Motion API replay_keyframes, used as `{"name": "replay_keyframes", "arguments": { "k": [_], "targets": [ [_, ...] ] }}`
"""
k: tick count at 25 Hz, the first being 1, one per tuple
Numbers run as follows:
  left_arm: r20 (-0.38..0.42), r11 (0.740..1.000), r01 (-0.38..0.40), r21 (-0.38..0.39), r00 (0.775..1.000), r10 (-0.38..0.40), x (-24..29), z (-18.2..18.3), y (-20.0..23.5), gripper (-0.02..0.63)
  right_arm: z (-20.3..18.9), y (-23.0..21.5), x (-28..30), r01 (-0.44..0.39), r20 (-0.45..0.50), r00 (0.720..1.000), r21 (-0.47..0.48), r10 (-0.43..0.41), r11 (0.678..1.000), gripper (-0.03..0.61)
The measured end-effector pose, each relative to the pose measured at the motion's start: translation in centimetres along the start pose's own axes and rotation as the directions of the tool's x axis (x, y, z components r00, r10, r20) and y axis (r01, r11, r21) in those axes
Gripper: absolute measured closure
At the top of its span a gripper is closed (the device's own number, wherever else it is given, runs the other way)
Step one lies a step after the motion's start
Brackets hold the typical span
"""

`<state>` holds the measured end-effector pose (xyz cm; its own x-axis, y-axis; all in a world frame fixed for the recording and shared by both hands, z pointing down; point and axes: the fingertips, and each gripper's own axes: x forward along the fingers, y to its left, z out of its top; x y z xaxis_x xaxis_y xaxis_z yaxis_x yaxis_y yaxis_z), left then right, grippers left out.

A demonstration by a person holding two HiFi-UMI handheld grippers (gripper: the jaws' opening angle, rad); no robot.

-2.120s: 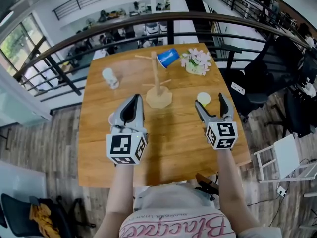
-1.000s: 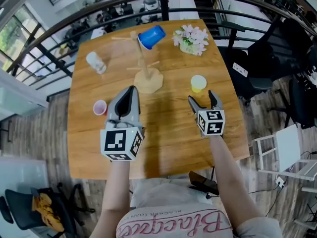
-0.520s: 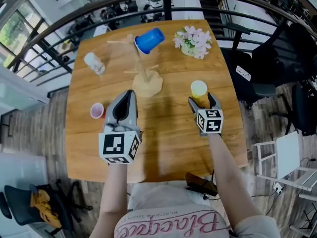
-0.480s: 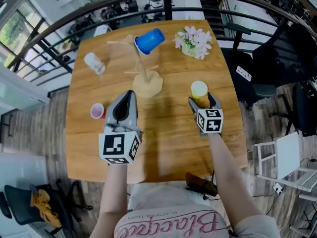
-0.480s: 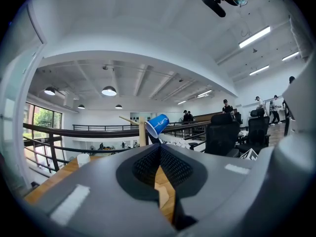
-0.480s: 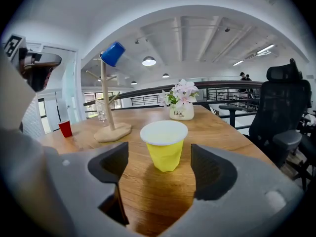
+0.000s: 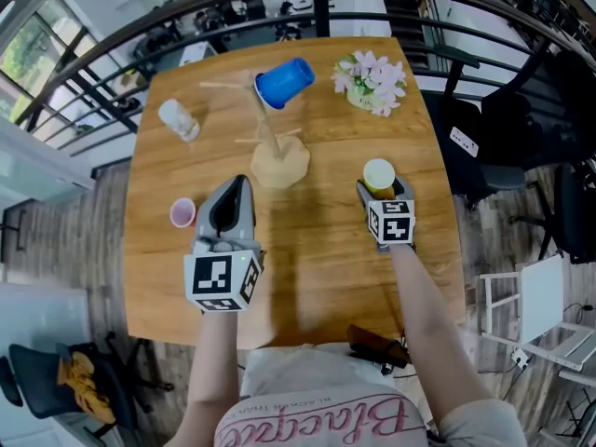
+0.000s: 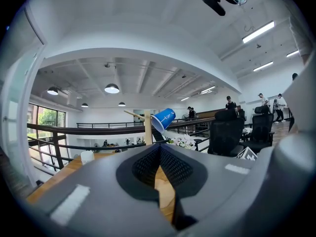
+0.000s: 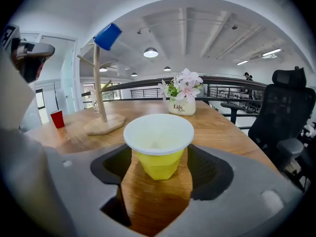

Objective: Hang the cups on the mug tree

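Yellow cup (image 9: 158,144) upright on table (image 7: 317,250), between closing jaws.
Nearest: right gripper (image 9: 158,168) wide, closing round it, pads not yet touching; left gripper (image 8: 159,154) shut tight, empty. Farther off: mug tree (image 7: 270,142), blue cup (image 7: 284,82) hung on a branch.

My grey left gripper (image 7: 237,186) and right gripper (image 7: 383,190), whose black-padded fingers (image 9: 213,174) are closing either side of a yellow cup (image 9: 158,154), carry black-and-white marker cubes (image 7: 222,282), and my white shirt (image 7: 312,375) has pink lettering.
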<state>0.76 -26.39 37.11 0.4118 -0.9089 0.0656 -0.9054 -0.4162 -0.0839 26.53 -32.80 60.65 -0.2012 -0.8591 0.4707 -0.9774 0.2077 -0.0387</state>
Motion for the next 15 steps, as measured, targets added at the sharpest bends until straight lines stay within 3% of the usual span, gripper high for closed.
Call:
{"name": "replay_keyframes", "arguments": {
  "k": [2,15],
  "targets": [
    [-0.001,1.000,-0.003,-0.003,1.000,0.003,0.0,-0.1,0.1,0.601,0.1,0.2,0.0,0.006,-0.001,1.000,-0.021,-0.006,1.000,0.291],
    [0.019,0.999,-0.016,-0.029,1.000,0.016,-1.1,0.0,1.2,0.601,1.8,1.2,-1.5,0.014,0.035,0.999,-0.071,-0.012,0.997,0.290]
  ]
}}
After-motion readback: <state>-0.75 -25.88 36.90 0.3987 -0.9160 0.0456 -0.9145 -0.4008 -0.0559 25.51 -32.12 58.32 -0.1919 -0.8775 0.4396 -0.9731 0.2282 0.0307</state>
